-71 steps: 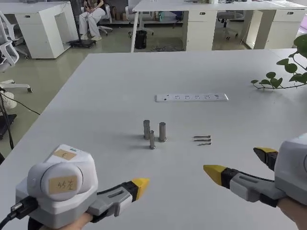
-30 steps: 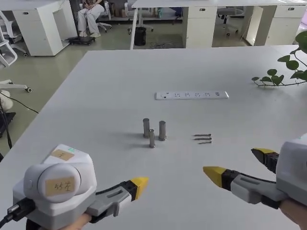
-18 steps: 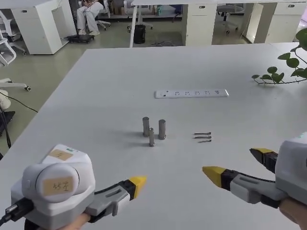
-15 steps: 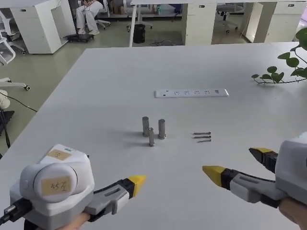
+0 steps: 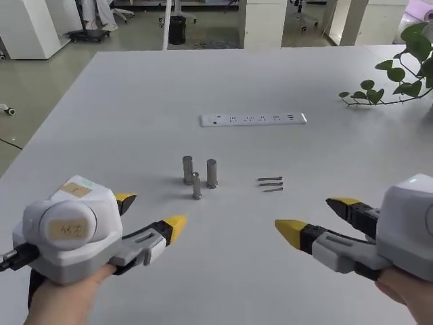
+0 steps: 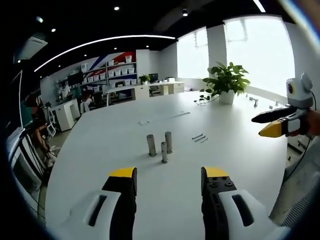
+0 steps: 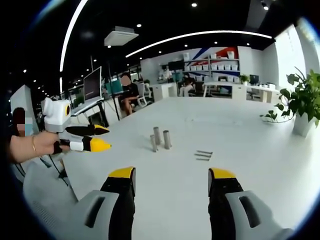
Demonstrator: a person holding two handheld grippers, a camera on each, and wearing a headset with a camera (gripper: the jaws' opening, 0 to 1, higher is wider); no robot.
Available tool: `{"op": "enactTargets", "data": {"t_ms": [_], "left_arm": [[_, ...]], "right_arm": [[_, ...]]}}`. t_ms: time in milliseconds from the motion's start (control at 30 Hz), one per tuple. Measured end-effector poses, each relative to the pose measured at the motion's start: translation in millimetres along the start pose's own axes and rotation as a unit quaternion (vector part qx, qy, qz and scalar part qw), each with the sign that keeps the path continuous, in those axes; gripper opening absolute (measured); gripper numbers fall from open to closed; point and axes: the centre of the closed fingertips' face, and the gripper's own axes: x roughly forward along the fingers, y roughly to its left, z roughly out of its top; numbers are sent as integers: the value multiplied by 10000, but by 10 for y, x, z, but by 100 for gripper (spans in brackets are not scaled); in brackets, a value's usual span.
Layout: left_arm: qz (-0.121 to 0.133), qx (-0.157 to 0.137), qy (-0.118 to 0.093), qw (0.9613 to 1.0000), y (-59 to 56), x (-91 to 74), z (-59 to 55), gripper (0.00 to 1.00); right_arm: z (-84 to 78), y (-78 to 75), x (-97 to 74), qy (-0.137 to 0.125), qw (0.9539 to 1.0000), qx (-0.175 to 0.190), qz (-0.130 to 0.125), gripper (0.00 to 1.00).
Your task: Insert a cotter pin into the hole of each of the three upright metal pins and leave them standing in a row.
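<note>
Head view, from the left of the frame: the left gripper [image 5: 150,211] hangs over the lower left of the white table [image 5: 101,122], its yellow-tipped jaws spread wide with nothing between them. Just left of centre stand the three metal pins [image 5: 197,184], all upright and bunched close: two side by side at the back, a shorter one in front between them. To their right, a little apart, the three cotter pins [image 5: 270,184] lie flat on the table, parallel to one another. Above them in the frame lies a white power strip [image 5: 253,119]. At lower right the right gripper [image 5: 316,217] is also wide open and holds nothing. A plant [image 5: 399,68] trails in at the upper right.

In the left gripper view, its own open jaws [image 6: 169,174] frame the metal pins [image 6: 164,151] at centre, the cotter pins [image 6: 199,137] just right of them, and the right gripper [image 6: 280,122] at the right edge.

In the right gripper view, the left gripper [image 7: 87,137] sits at mid left, the metal pins [image 7: 157,136] at centre, and the cotter pins [image 7: 202,155] below right of them.
</note>
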Motion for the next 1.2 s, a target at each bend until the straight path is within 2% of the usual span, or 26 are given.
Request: {"op": "enactTargets", "data": {"t_ms": [100,200,433,767,1000,1200], "left_arm": [[-134,124,-55,9998,4,142,34,45],[-202,194,-24,9996,19,260,35,42],[-357,358,-16,9987,72,565,43,38],[-639,459,113,9968,115,888,-69,29],[-771,494,189,9956,142,1057,-140,26],[-895,481,208,9946,116,1203,-174,24]], "right_arm": [[12,0,21,-3,10000,-10,40,51],[10,-1,49,12,10000,5,58,50],[-15,6,134,46,9999,24,108,47],[-45,1,237,115,9998,41,150,45],[-99,-17,284,201,9997,57,126,44],[-142,-47,320,253,9996,104,104,44]]}}
